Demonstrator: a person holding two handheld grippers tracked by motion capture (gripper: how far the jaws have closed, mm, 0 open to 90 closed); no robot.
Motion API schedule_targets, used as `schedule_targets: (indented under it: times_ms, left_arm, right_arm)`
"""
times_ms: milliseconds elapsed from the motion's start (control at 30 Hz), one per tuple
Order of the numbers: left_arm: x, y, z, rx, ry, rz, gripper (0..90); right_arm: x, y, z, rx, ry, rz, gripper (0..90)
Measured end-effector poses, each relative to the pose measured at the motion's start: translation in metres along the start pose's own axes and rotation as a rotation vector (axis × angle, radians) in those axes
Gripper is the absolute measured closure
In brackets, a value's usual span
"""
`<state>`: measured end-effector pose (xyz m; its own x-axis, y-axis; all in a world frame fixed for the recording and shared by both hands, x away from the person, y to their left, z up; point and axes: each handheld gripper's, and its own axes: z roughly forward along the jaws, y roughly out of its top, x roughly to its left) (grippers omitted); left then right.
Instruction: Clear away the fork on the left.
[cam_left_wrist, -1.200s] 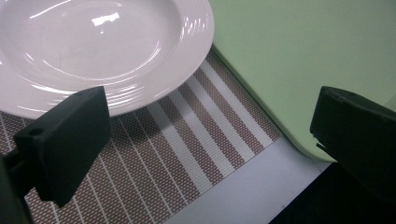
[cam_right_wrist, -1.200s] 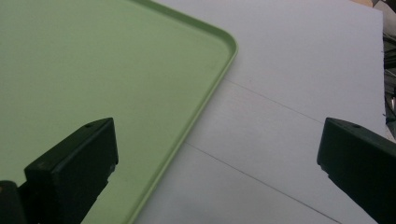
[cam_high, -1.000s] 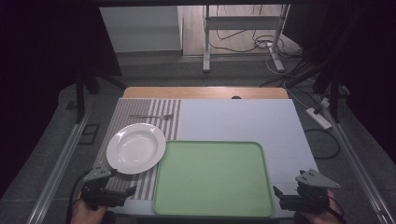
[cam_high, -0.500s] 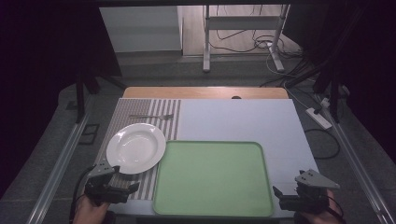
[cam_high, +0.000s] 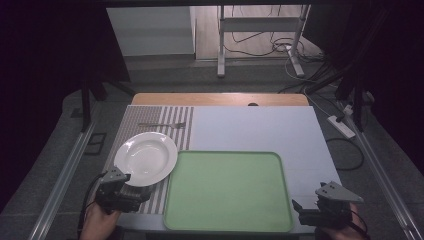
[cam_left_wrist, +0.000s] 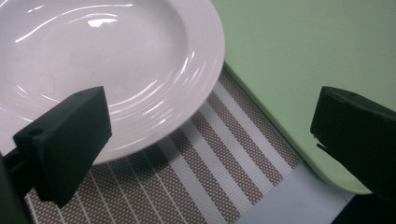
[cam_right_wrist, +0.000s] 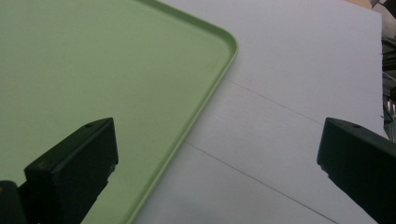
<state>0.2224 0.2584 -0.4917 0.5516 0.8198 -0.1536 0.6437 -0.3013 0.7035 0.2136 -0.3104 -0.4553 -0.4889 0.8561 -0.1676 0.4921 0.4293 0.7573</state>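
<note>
Item 1: left gripper (cam_high: 131, 192). Held in person's left hand (cam_high: 97, 225) at near-left table corner. Jaws spread wide, nothing between them but placemat. In left gripper view, gripper (cam_left_wrist: 210, 144) is seen w/ one jaw over near rim of plate, other jaw over tray's edge; contact w/ plate can't be told.

Item 2: white plate (cam_high: 145, 158). Deep, round, ribbed rim. Set flat on striped placemat (cam_high: 150, 120), left side of table, just beyond left gripper. Right rim lies just beside tray's left edge; rim seen overhanging placemat stripes in left gripper view (cam_left_wrist: 116, 60).

Item 3: green tray (cam_high: 229, 192). Rectangular, rounded corners, raised lip. Placed at near-centre of table, btwn the two grippers. Left edge laid over placemat. Nothing on it.

Item 4: right gripper (cam_high: 306, 212). Held at near-right table corner, just beside tray's right edge. Jaws wide apart, nothing gripped. In right gripper view (cam_right_wrist: 215, 163), one jaw is seen above tray (cam_right_wrist: 93, 70), other above bare white table top (cam_right_wrist: 303, 93).

Item 5: fork (cam_high: 162, 124). Laid flat on far part of placemat, beyond plate, well apart from both grippers.

Item 6: white table top (cam_high: 260, 130). Wood strip visible along far edge.
</note>
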Motion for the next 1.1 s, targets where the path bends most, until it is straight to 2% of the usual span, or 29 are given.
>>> schedule_targets:
  times_ms: [367, 667, 900, 1100]
  left_arm:
    - [0.014, 0.01, 0.016, 0.024, -0.01, 0.024, 0.0]
    - [0.025, 0.022, 0.026, 0.041, -0.013, -0.007, 0.0]
    - [0.035, 0.034, 0.036, 0.066, -0.005, -0.009, 0.0]
    - [0.046, 0.044, 0.046, 0.067, -0.012, -0.019, 0.0]
  right_arm:
    - [0.0, 0.0, 0.0, 0.001, 0.001, -0.002, 0.0]
    - [0.0, 0.0, 0.0, 0.001, 0.001, -0.002, 0.0]
    - [0.0, 0.0, 0.0, 0.003, 0.0, -0.003, 0.0]
    - [0.0, 0.0, 0.0, 0.002, 0.001, -0.003, 0.0]
